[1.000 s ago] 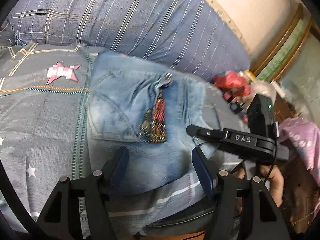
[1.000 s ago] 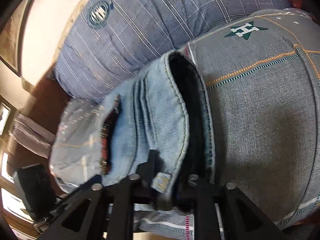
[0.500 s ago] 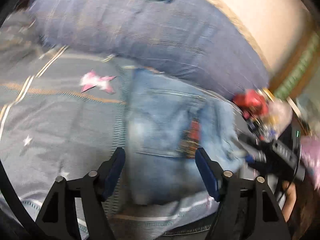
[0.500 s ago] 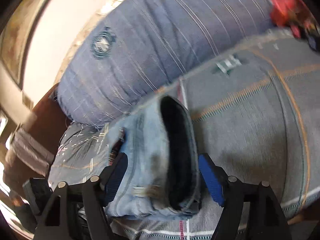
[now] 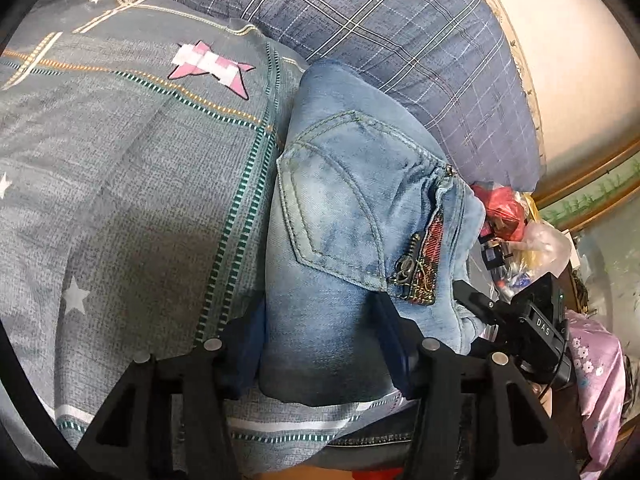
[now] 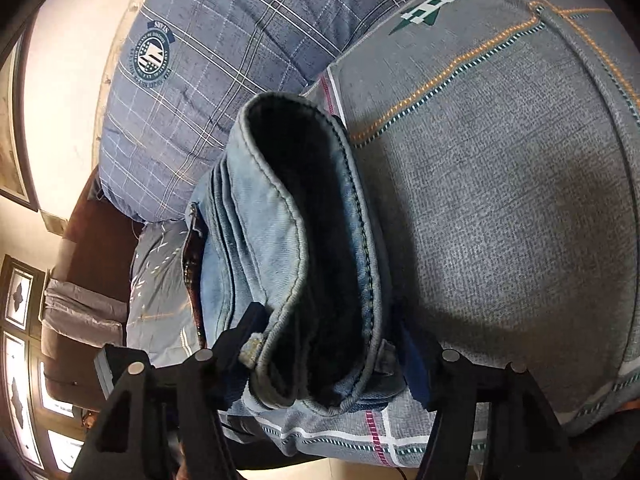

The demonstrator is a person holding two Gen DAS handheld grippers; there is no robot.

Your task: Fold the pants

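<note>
Both grippers had dropped closer to the folded jeans than a second earlier, and the right one, then pinched on the waistband, now straddled the whole bundle. Largest in view was the bed, its grey quilt patterned with stars and stitched stripes, with a blue plaid pillow lying behind it. On the quilt, near its front edge and just in front of the pillow, lay the jeans, folded into a thick pad, back pocket up, the open waistband facing the right wrist camera. The left gripper had its fingers closing around the near end of the pad, denim between them. The right gripper was closing likewise around the waistband end. A red-patterned patch with a metal zipper pull sat beside the pocket.
</note>
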